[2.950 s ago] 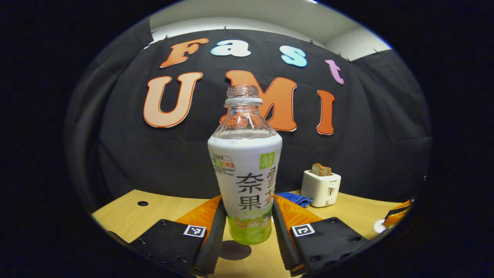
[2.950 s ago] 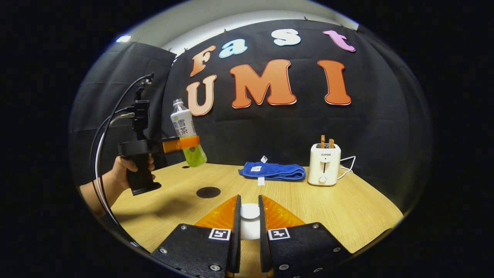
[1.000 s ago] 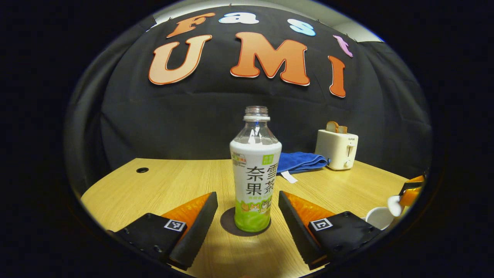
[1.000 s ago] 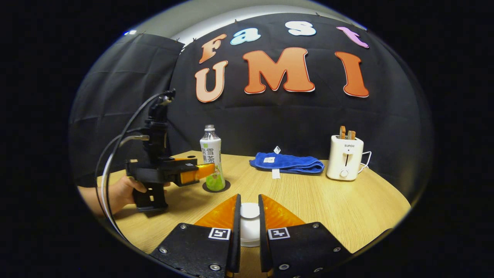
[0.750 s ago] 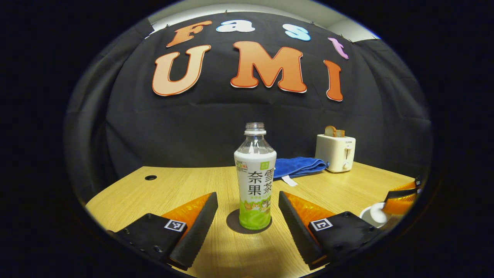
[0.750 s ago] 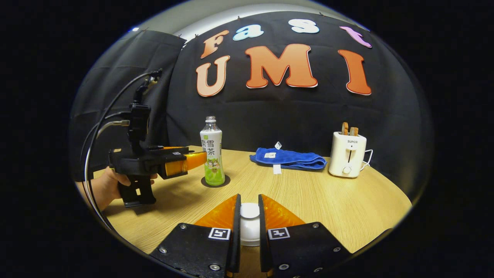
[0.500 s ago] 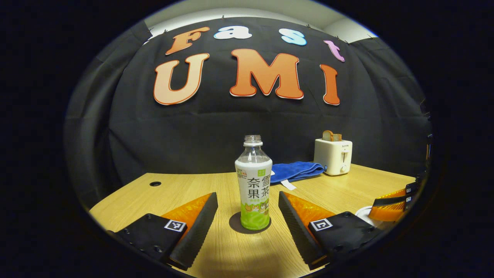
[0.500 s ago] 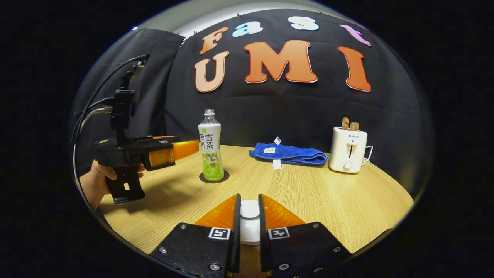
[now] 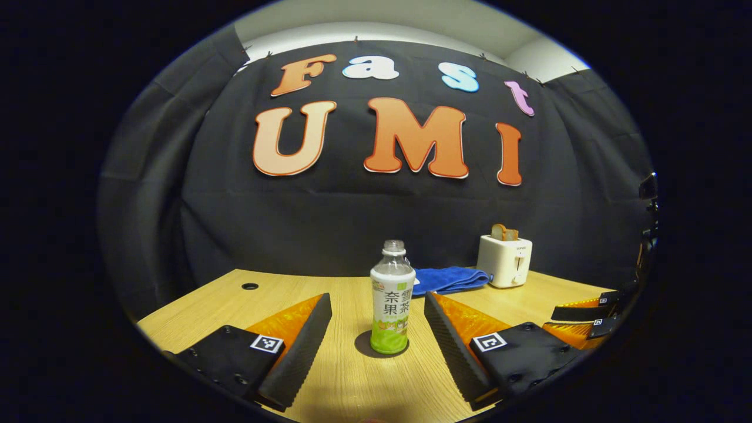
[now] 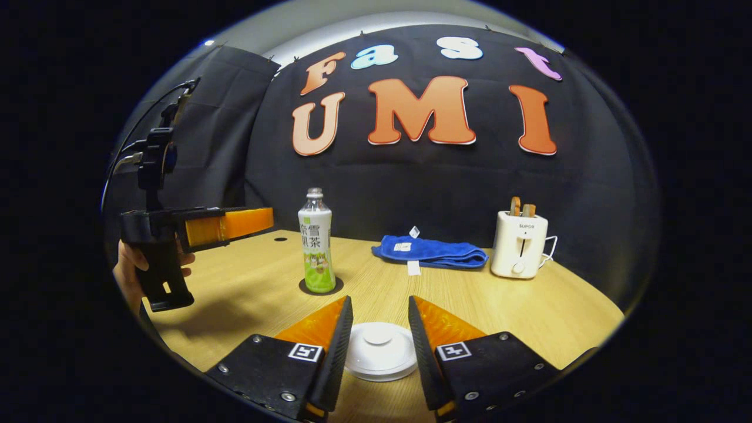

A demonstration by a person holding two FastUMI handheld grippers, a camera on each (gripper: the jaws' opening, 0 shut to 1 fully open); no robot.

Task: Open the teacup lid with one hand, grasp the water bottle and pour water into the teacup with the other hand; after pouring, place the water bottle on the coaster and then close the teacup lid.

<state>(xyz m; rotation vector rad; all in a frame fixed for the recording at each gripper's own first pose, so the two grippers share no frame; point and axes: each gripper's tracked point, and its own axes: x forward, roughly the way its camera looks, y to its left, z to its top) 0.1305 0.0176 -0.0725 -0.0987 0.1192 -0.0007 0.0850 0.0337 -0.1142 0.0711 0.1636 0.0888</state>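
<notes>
Blue towel [image 10: 430,251] lies beside toaster [image 10: 519,244] on table [image 10: 529,311].

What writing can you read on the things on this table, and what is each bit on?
"SUPOR": front of the white toaster.
Clear plastic bottle: label characters too small to read surely.
Blue towel: white tags too small to read.
Left gripper, right gripper: square coded markers, no words.

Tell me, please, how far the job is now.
Nearly finished. The water bottle stands upright on the dark coaster, and the left gripper is open, clear of it. The white teacup lid lies flat between the fingers of the open right gripper. Whether it sits on the teacup is hidden.
</notes>
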